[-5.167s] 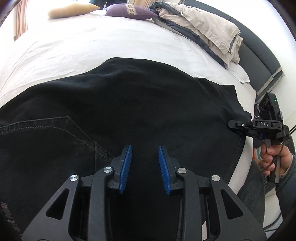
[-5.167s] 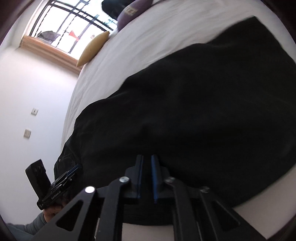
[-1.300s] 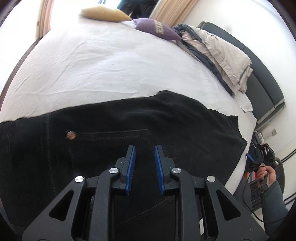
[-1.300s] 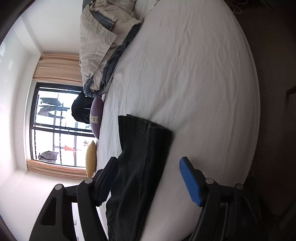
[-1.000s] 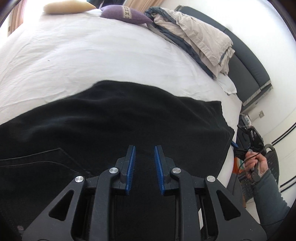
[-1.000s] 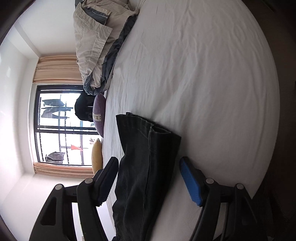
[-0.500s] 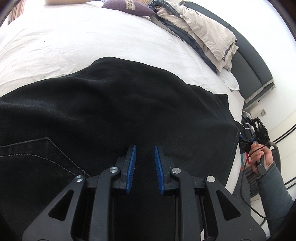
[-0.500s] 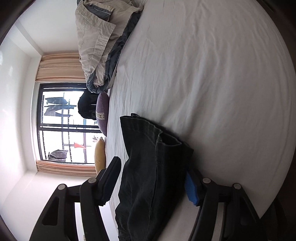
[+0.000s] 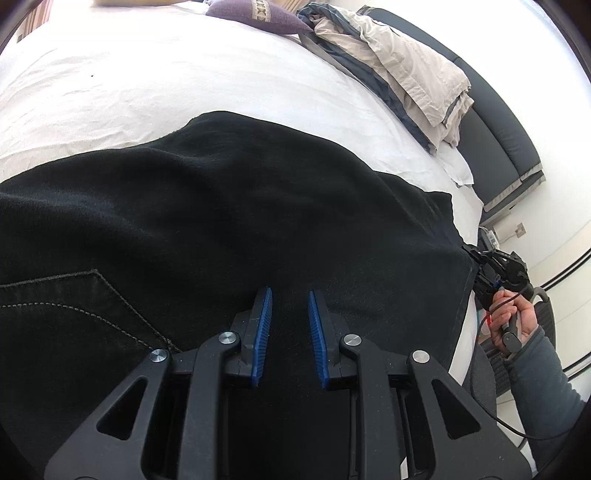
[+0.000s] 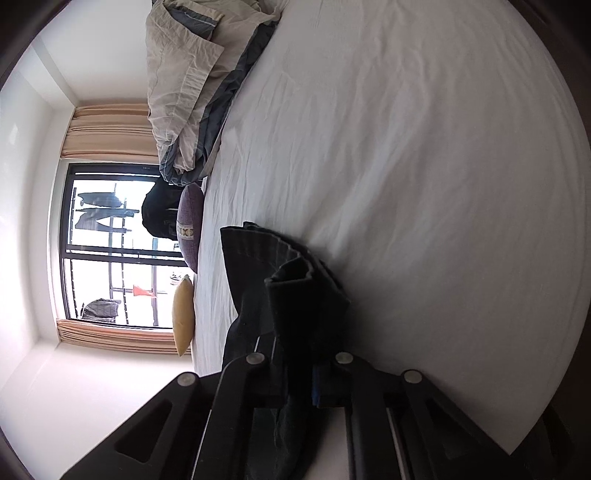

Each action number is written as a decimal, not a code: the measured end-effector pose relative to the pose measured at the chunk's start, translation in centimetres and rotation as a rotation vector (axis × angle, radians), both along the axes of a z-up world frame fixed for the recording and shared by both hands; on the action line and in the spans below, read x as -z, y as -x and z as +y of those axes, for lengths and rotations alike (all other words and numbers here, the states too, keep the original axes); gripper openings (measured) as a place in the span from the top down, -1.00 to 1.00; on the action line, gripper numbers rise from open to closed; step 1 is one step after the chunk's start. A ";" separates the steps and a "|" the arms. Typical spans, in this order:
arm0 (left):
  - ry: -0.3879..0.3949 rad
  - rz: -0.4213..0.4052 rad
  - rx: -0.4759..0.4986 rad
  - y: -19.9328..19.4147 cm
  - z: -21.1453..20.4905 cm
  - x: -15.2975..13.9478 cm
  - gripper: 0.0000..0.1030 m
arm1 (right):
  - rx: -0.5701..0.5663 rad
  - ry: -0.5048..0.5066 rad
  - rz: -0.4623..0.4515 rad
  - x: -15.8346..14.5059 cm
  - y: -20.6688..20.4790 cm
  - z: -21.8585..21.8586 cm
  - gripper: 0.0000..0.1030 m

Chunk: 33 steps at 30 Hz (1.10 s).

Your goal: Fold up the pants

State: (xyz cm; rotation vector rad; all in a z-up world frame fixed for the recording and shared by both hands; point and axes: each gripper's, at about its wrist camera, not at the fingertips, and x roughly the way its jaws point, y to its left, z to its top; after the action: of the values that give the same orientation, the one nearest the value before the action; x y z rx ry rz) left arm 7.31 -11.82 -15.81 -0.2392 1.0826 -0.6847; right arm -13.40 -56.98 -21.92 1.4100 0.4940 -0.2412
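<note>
Between the right gripper (image 10: 293, 373) pads: the stacked hem end of the black pants (image 9: 229, 229). Jaws are closing on it now, cloth already bunched up between them and pinched. Left gripper (image 9: 288, 314) sits low over the seat area beside the back pocket (image 9: 74, 306); its blue pads stand narrowly apart, and I cannot tell whether any cloth is caught between them.

Pants lie spread across the white bed (image 9: 184, 74), waist end toward the left gripper, hems at the near right bed edge where the right hand (image 9: 513, 317) holds its gripper.

Step, as I read it: secure the leg ends, then carry them over toward the waist.
- Make sure both hem layers are in the pinch. The right wrist view shows several layers fanned out, so one may slip free on lift.
- Lift before sweeping, else denim drags and wrinkles the lower layer.
- Left side should pin or hold the waist end so the whole garment doesn't slide.

Clearances:
- Hems are right at the bed edge, so loose cloth could drop off the side.
- Plenty of bare sheet beyond the pants toward the window (image 10: 110, 243).
- Beige duvet pile (image 9: 406, 74) and purple cushion (image 9: 258, 16) sit well apart from the pants, near the dark headboard (image 9: 495, 140), out of the fold path.
</note>
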 end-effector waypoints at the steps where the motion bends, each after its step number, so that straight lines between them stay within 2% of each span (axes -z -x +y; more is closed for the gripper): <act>1: 0.003 0.001 0.000 0.0 0.1 0.0 0.61 | -0.010 0.028 0.011 -0.6 -0.2 0.3 0.82; 6: 0.021 0.008 -0.003 -0.3 0.6 0.3 0.61 | -0.070 0.198 0.043 -4.6 -1.8 2.8 0.86; 10: 0.057 0.030 -0.013 -0.6 1.2 0.5 0.61 | -0.167 0.372 0.044 -9.3 -3.9 7.5 0.87; 12: 0.074 0.041 -0.016 -0.8 1.5 0.6 0.61 | -0.306 0.516 0.053 -11.9 -5.8 12.3 0.86; 14: 0.083 0.046 -0.020 -0.8 1.7 0.6 0.61 | -0.540 0.721 0.070 -13.8 -8.1 19.7 0.86; 16: 0.095 0.052 -0.029 -0.8 2.0 0.4 0.61 | -0.803 0.918 0.088 -13.9 -9.3 28.0 0.87; 18: 0.118 0.072 -0.052 -0.8 2.5 0.4 0.61 | -0.994 1.052 0.134 -12.0 -9.7 34.0 0.88; 20: 0.145 0.096 -0.084 -0.6 3.4 0.3 0.60 | -1.062 1.071 0.176 -10.0 -9.8 36.7 0.88; 22: 0.171 0.119 -0.105 -0.2 4.4 0.0 0.60 | -1.067 1.096 0.185 -9.3 -9.5 38.0 0.88; 24: 0.231 0.154 -0.131 0.2 5.5 -0.1 0.60 | -1.047 1.095 0.179 -9.5 -9.5 38.0 0.88; 26: 0.283 0.206 -0.154 0.4 6.2 -0.1 0.50 | -1.034 1.115 0.170 -9.9 -9.3 38.0 0.88; 27: 0.310 0.230 -0.159 0.4 6.3 -0.2 0.35 | -1.024 1.132 0.167 -10.2 -9.2 38.0 0.88; 28: 0.335 0.243 -0.161 0.4 6.3 -0.5 -0.05 | -1.015 1.147 0.163 -10.4 -9.0 38.2 0.88; 30: 0.386 0.251 -0.166 0.3 6.4 -1.3 -0.48 | -1.003 1.179 0.148 -10.6 -8.4 39.1 0.88; 33: 0.428 0.288 -0.162 -0.2 6.4 -1.6 -0.68 | -0.986 1.215 0.124 -11.0 -8.0 39.6 0.88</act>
State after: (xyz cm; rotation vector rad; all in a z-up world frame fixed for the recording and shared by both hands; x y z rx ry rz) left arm 7.56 -5.46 -14.17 -0.8053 1.1652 -0.7458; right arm -5.39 -17.35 -10.92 -0.1049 0.8761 0.1806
